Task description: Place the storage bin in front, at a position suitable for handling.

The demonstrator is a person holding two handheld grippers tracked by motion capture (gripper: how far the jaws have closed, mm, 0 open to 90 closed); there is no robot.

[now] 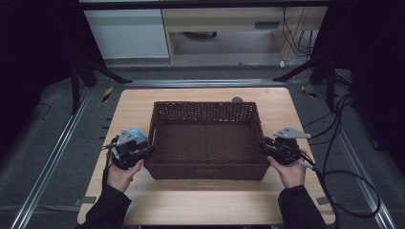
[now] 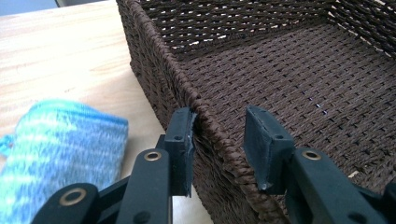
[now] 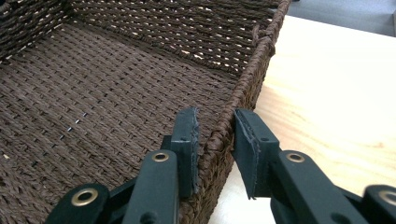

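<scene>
High view: one brown woven basket, rectangular and open-topped, sits at the centre of the light wooden bench. Its long sides run from 9 to 3 o'clock.

Left tool: at 9 o'clock of the basket, held in the person's left hand. In the left gripper view the left tool straddles the basket wall at its rim. The outer pad touches the outside of the weave; the inner pad stands just clear of the rim on the basket's inner side. Jaws therefore loosened, with the wall between them but not pinched.

Right tool: at 3 o'clock of the basket, held in the person's right hand, with a grey three-cornered plate on top. In the right gripper view the right tool straddles the opposite wall of the basket. The inner pad lies against the inside of the weave and the outer pad meets the rim from the bench side. Jaws clamped on the wall.

Blue-and-white knitted cloth: on the bench at 9 o'clock of the basket, just beside the left tool. In the left gripper view the cloth lies at 8 o'clock, apart from the basket wall.

Small dark round item: on the bench at 12 o'clock, behind the far wall; too small to identify.
</scene>
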